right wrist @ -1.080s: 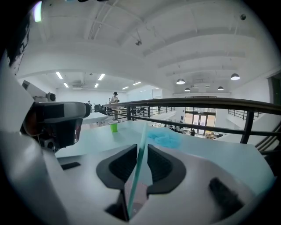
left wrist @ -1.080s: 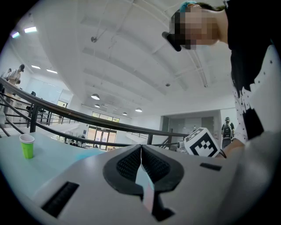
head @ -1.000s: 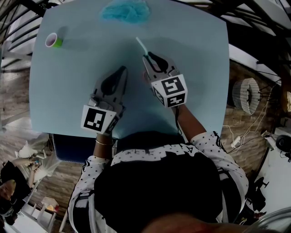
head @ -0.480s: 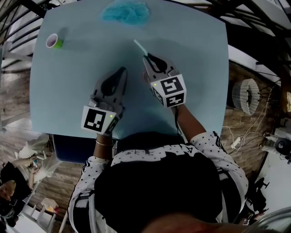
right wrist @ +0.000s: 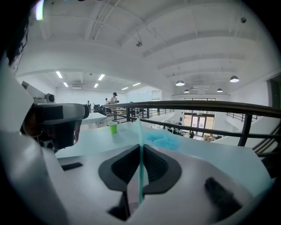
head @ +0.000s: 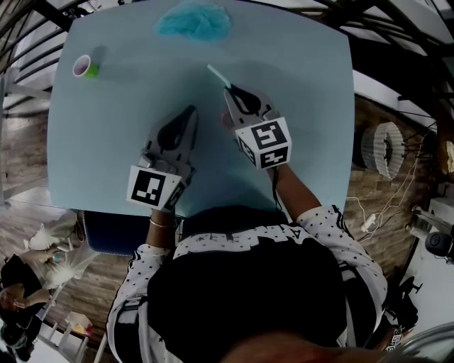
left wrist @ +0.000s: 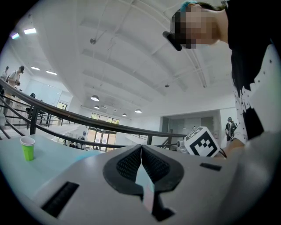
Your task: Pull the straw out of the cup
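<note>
A pale teal straw (head: pixel 217 74) sticks out from my right gripper (head: pixel 232 90), which is shut on it near the table's middle; in the right gripper view the straw (right wrist: pixel 140 149) runs upright between the closed jaws. The green cup (head: pixel 84 66) stands alone at the table's far left corner, small and distant as the cup (right wrist: pixel 113 128) in the right gripper view and as the cup (left wrist: pixel 27 148) in the left gripper view. My left gripper (head: pixel 188 113) lies beside the right one, jaws shut with nothing held.
A crumpled blue cloth (head: pixel 194 20) lies at the far edge of the light blue table (head: pixel 305 127). The person's torso fills the near side. Railings and floor lie beyond the table edges.
The straw's free end has tilted slightly leftward in the right gripper. Both grippers stay almost where they were.
</note>
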A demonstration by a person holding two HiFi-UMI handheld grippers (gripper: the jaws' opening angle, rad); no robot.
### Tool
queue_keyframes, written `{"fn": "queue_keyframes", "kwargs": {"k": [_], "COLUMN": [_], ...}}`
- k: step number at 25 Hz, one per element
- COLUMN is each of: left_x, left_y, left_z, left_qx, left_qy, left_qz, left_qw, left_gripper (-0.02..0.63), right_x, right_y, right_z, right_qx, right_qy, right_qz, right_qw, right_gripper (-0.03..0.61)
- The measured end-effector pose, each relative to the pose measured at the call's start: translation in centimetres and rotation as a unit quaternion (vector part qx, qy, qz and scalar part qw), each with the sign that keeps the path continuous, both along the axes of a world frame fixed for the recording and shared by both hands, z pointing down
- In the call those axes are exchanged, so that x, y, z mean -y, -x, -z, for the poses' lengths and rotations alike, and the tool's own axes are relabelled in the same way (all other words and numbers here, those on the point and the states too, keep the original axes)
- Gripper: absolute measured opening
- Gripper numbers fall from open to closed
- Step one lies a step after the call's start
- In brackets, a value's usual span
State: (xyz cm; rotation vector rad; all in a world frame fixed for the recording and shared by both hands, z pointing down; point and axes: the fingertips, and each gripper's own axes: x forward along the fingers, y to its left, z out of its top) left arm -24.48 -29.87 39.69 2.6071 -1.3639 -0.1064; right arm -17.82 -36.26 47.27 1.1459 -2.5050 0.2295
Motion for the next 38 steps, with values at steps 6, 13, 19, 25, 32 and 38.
{"fn": "queue_keyframes", "kwargs": {"k": [6, 13, 19, 25, 32, 38], "left_x": [-0.2, -1.0, -1.5, -2.4, -3.3, -4.1], "left_y": [0.0, 0.0, -0.1, -0.4, -1.0, -1.5], "left_z": [0.6, 0.6, 0.9, 1.4, 2.6, 3.6], "left_qx": [-0.002, 0.005, 0.009, 0.024, 0.021, 0.026], "left_qy": [-0.006, -0.008, -0.01, -0.009, -0.019, -0.027], "left_qz": [0.006, 0.001, 0.003, -0.002, -0.002, 0.001], "left_qw": [1.0, 1.0, 0.9999, 0.9997, 0.9996, 0.9993], "left_gripper": [0.014, 0.014, 0.014, 0.014, 0.014, 0.014], "right_x": [-0.1, -0.4, -0.6, -1.3, -2.2, -3.2], "right_y": [-0.3, -0.5, -0.8, -1.2, -1.8, -2.3], "right_z": [1.0, 2.3, 3.8, 5.6, 7.3, 8.7], "right_qx": [0.006, 0.011, 0.019, 0.029, 0.04, 0.049], "right_qy": [-0.012, -0.029, -0.042, -0.056, -0.071, -0.083], "right_qz": [-0.004, -0.006, -0.007, -0.009, -0.009, -0.006], "right_qw": [1.0, 1.0, 0.999, 0.998, 0.997, 0.995], "right_gripper": [0.039, 0.038, 0.038, 0.038, 0.038, 0.038]}}
